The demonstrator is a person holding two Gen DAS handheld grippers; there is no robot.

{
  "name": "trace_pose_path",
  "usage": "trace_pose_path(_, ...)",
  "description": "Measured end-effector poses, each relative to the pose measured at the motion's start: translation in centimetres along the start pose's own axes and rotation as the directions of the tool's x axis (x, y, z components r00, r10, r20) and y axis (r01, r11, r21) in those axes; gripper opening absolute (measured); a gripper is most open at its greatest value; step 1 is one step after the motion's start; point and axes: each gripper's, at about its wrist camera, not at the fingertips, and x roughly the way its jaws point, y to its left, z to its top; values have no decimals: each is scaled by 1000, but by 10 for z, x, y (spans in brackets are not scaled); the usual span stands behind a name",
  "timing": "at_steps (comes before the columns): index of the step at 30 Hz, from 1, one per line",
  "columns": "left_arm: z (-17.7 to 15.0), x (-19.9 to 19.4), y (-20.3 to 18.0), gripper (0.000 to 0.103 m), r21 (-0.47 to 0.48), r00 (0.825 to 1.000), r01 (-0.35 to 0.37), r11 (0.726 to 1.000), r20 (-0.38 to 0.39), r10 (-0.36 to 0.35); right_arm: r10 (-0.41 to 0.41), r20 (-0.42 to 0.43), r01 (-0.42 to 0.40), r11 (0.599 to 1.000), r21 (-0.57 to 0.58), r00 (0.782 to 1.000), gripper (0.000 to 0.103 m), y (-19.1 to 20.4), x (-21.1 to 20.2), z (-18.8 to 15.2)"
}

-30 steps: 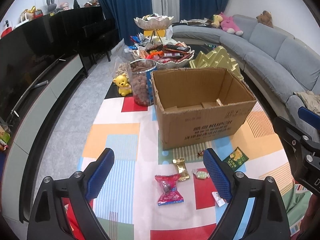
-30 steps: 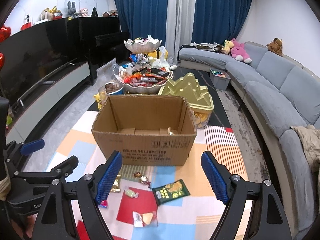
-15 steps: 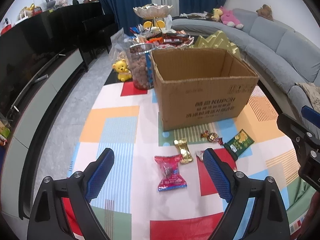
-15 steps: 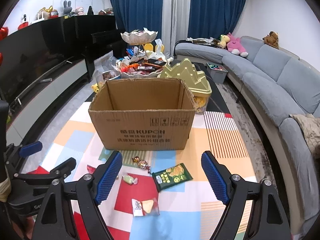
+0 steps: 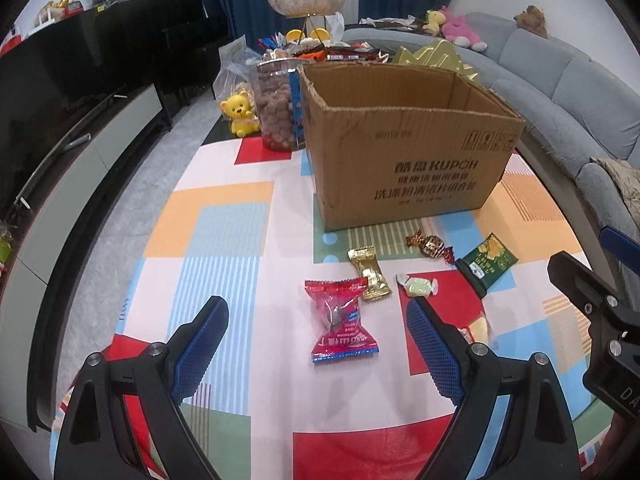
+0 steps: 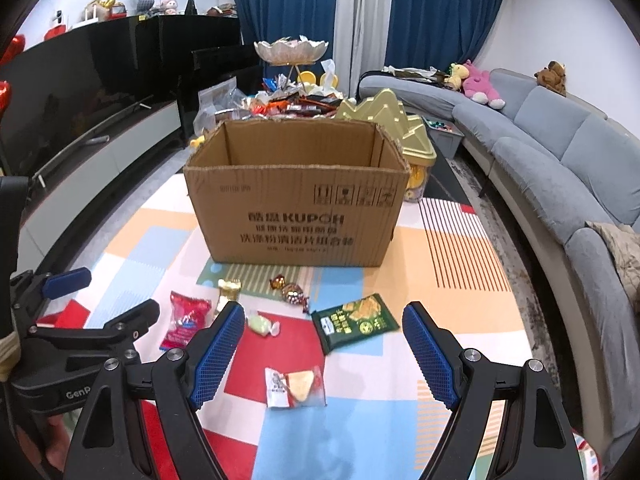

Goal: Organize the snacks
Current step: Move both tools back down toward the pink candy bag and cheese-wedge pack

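Left tongs (image 5: 316,328): apart, empty, above the red snack packet (image 5: 342,322).
Right tongs (image 6: 323,342): apart, empty.
Cardboard box (image 6: 296,208): open, at 12 o'clock on the table (image 6: 452,264).
Green packet (image 6: 354,322): lies between box and right tongs.

A cardboard box (image 6: 294,208) stands on the mat (image 6: 460,264), open side up. Before it lie the snacks: a wrapped bar (image 5: 369,273) leftmost near the box, a twisted candy (image 5: 430,243) to its right, a chip packet (image 6: 354,322) further right, a candy pouch (image 5: 340,326) nearer the camera. Behind the box stand a jar (image 5: 278,106) and a tiered tray (image 6: 292,50); a sofa (image 6: 560,160) runs along the right
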Motion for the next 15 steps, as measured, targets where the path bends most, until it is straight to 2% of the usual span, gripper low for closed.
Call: trace_pose_path(15, -18, 28, 1, 91, -3, 1000, 22, 1000, -7, -22, 6, -28, -7, 1000, -26, 1000, 82, 7, 28, -28)
